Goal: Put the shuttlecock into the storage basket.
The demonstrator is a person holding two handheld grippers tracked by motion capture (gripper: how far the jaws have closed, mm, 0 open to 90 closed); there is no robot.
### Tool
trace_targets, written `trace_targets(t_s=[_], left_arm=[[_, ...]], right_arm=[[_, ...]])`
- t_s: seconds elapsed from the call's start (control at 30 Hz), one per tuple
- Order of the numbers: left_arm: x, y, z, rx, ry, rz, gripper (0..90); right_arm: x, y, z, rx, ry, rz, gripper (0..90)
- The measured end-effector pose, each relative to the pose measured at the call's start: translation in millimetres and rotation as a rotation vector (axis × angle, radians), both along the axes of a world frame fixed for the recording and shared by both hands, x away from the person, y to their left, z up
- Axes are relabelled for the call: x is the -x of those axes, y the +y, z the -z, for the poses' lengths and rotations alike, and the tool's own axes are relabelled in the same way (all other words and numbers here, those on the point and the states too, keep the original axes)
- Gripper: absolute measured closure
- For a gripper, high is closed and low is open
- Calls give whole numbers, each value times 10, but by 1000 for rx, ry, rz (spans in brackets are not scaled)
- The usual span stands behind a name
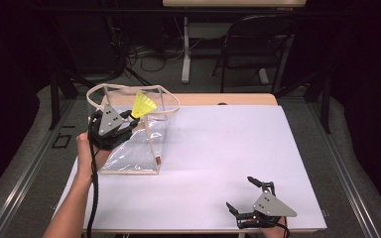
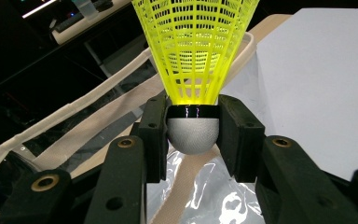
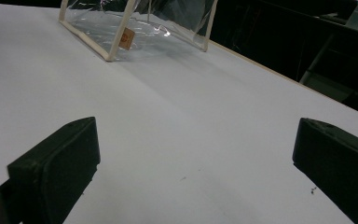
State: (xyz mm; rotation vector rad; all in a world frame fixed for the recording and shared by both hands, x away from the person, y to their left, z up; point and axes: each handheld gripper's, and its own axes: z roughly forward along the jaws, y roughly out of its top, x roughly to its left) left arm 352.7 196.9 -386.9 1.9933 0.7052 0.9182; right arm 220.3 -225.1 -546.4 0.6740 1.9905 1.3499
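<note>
- The left gripper [image 1: 129, 119], upper left of the high view, clamps the yellow shuttlecock [image 1: 143, 105] by its grey cork [image 2: 192, 135], skirt pointing away, poised over the clear bag's [image 1: 129, 144] open rim, probably for dropping in
- The right gripper [image 1: 243, 196], lower right, rests on the white table [image 1: 228, 148]; jaws spread wide, holding nothing

Right gripper [image 3: 193, 172] wide apart over white table [image 3: 177, 130], clear bag [image 3: 135, 23] beyond.

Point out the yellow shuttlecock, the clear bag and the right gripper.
shuttlecock [image 2: 193, 135], left gripper view, on its grey rounded cork.
clear bag [image 1: 129, 157], high view, on its plastic side wall.
right gripper [image 1: 242, 193], high view, midway between its open fingertips.
</note>
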Motion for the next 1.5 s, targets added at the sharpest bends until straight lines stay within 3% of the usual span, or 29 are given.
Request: trace_targets(t_s=[0.67,1.5], left_arm=[[-155,47,-72,11,-15,-31,649],[-337,71,-49,12,4,-69,649]], right_arm=[[-2,5,2,0,1,-1,2],[5,6,0,1,1,0,2]])
